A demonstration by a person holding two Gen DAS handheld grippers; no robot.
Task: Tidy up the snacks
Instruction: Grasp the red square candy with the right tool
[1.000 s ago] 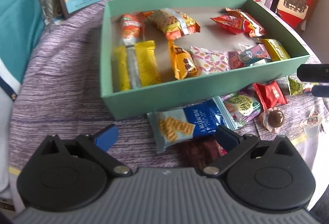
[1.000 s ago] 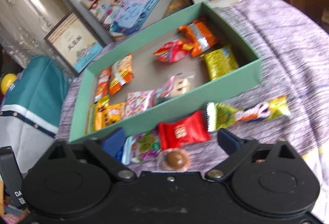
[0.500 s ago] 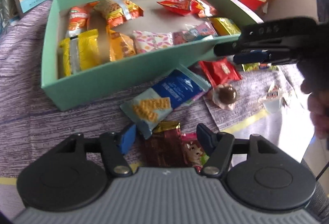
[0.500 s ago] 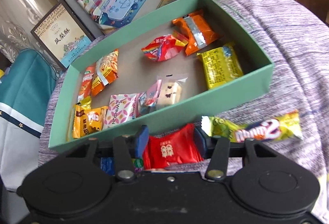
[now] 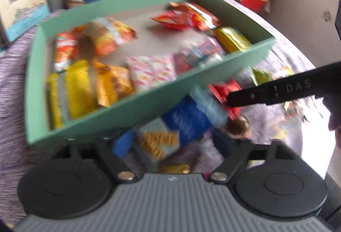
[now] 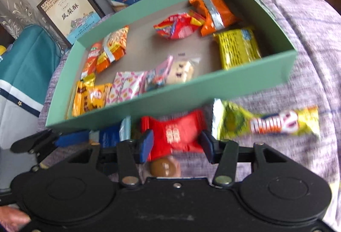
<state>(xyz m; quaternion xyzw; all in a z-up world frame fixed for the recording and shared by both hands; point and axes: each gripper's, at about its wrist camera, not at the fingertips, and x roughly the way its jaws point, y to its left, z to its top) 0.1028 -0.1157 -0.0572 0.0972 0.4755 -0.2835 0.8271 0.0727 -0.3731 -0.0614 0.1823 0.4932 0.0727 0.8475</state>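
Right wrist view shows the right gripper [image 6: 175, 145] lowered over a red candy packet [image 6: 173, 133] that lies on the purple-clothed counter [image 6: 309, 44] just in front of the green box [image 6: 191, 102]. Its jaws have just been closing, and the blue pads now sit at the packet's two sides, seemingly pressing it, which suits lifting it over the near wall. A foil-wrapped chocolate [image 6: 163, 167] lies just below the packet, and a long yellow-green candy bar [image 6: 266, 123] lies beside it to the right, both not yet in the box. Inside, packets lie flat and spread out, leaving bare floor in the middle for more.

Left wrist view is blurred. The left gripper [image 5: 172, 143] has its jaws partly apart around a blue cracker packet [image 5: 181, 125], which looks tilted; whether the pads press it cannot be told.
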